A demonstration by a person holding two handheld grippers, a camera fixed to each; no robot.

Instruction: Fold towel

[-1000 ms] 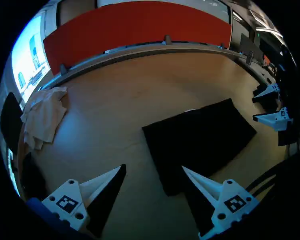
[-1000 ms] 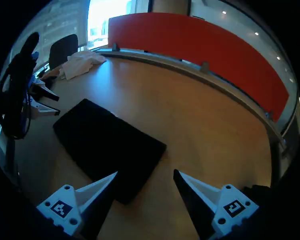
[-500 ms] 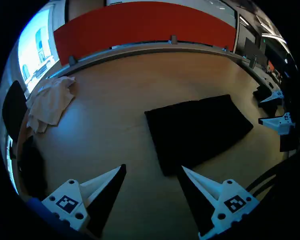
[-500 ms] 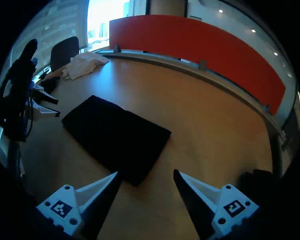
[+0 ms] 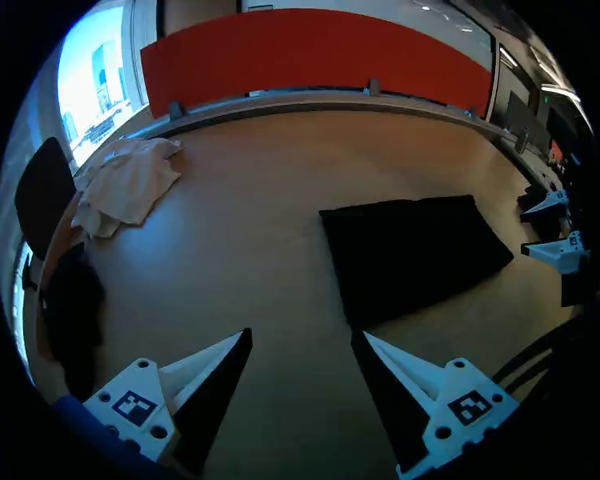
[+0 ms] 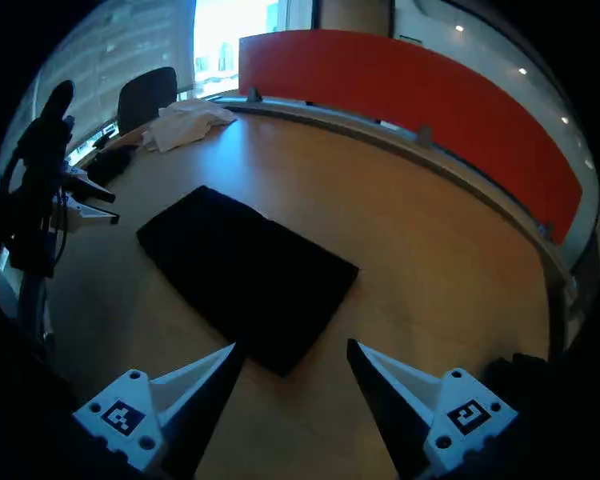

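So the dark towel [image 5: 416, 256] is lying flat on the wooden table [image 5: 244, 208], right of centre in the left gripper view and a bit left of centre in the right gripper view [image 6: 248, 276]. It looks like a tidy rectangle (might be folded over once, hard to say from here). The left gripper [image 5: 306, 334] is wide open at the bottom of its frame with nothing in it, and its right-hand finger sits just short of the towel's near corner. The right gripper [image 6: 292, 344] is the same deal: spread wide, empty, the towel's near corner just above the gap between its fingers. My worry is that the fabric is floppy, so a finger could catch just the top layer and peel the thing apart. Or one pinch bites while the other slips, and the towel skews and drags across the smooth wood. The pale crumpled cloth [image 5: 124, 180] at upper left is well apart, so I doubt it interferes.
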